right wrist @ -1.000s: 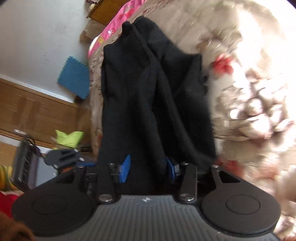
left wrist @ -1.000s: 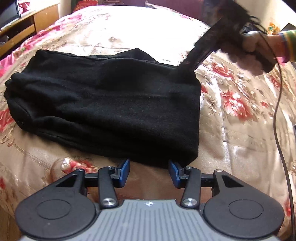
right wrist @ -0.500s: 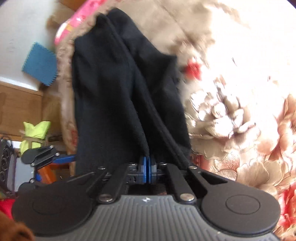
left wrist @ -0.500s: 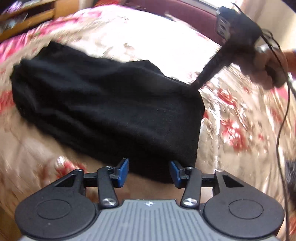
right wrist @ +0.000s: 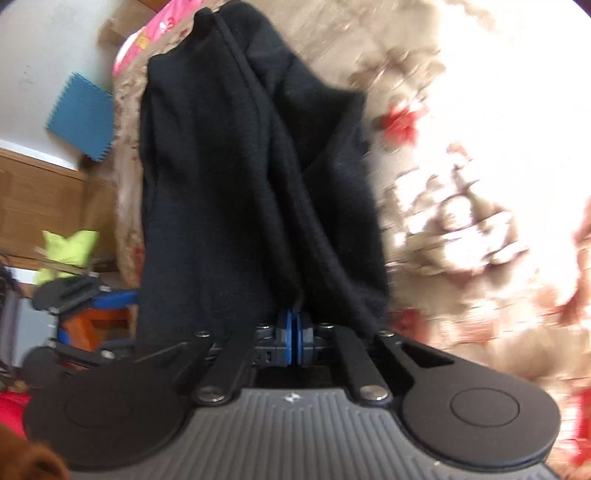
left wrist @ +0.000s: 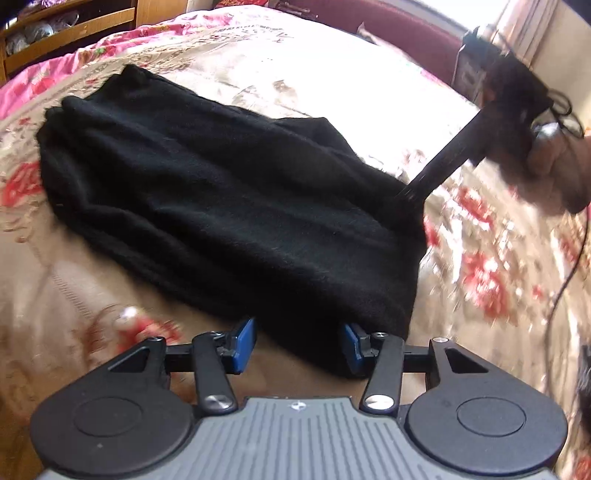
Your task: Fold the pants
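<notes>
Black pants (left wrist: 221, 192) lie folded lengthwise on a floral bedspread (left wrist: 332, 74). My left gripper (left wrist: 297, 343) stands open at their near right corner, with the cloth's edge lying loosely between the blue pads (left wrist: 243, 343). In the left wrist view my right gripper (left wrist: 406, 195) comes down from a person's hand (left wrist: 554, 173) onto the far right corner. In the right wrist view the pants (right wrist: 229, 166) stretch away from my right gripper (right wrist: 294, 317), whose pads are shut on a pinched fold of black cloth.
A wooden shelf unit (left wrist: 74, 22) stands beyond the bed at the far left, and a dark red headboard (left wrist: 388, 29) at the back. A black cable (left wrist: 569, 266) hangs at the right. Beside the bed, a blue mat (right wrist: 79, 118) lies on the floor.
My right gripper has closed on the pants' edge and raised it slightly. The left gripper has rolled a little but stays open at the near corner.
</notes>
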A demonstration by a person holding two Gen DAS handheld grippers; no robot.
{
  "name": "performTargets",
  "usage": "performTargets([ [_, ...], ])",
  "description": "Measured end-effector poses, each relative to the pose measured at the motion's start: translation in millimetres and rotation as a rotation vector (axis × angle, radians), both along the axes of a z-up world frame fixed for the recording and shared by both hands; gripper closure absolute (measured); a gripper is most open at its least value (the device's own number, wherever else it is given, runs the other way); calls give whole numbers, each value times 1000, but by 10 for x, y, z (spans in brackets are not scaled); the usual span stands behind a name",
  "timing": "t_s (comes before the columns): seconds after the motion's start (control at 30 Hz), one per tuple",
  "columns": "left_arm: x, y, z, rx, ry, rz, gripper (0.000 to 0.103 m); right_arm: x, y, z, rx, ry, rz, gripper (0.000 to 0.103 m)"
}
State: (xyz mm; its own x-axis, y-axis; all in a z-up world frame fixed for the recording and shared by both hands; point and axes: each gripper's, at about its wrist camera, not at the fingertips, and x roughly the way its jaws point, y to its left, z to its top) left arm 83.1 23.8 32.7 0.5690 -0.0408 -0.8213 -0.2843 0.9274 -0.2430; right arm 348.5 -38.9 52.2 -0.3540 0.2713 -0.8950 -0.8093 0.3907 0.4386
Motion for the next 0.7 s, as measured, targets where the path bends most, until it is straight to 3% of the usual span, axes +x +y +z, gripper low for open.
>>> performTargets([
  [0.13,-3,15,108,46,-18,16,42,109,-69,60,-5,-43,-36,101],
  [0.3,146,-12,30,-7,-61,50,41,168,-125,-92,0,-24,-101,101],
  [0.53,267,40,-151,-29,-19,114,42,341,-310,-126,20,33,-185,101],
  [0.67,296,27,-99,-32,-56,97,58,374,-360,-107,27,35,-190,101],
  [0.7,292,56,-127,-44,-46,105,66,379,-362,-90,26,29,-185,101],
])
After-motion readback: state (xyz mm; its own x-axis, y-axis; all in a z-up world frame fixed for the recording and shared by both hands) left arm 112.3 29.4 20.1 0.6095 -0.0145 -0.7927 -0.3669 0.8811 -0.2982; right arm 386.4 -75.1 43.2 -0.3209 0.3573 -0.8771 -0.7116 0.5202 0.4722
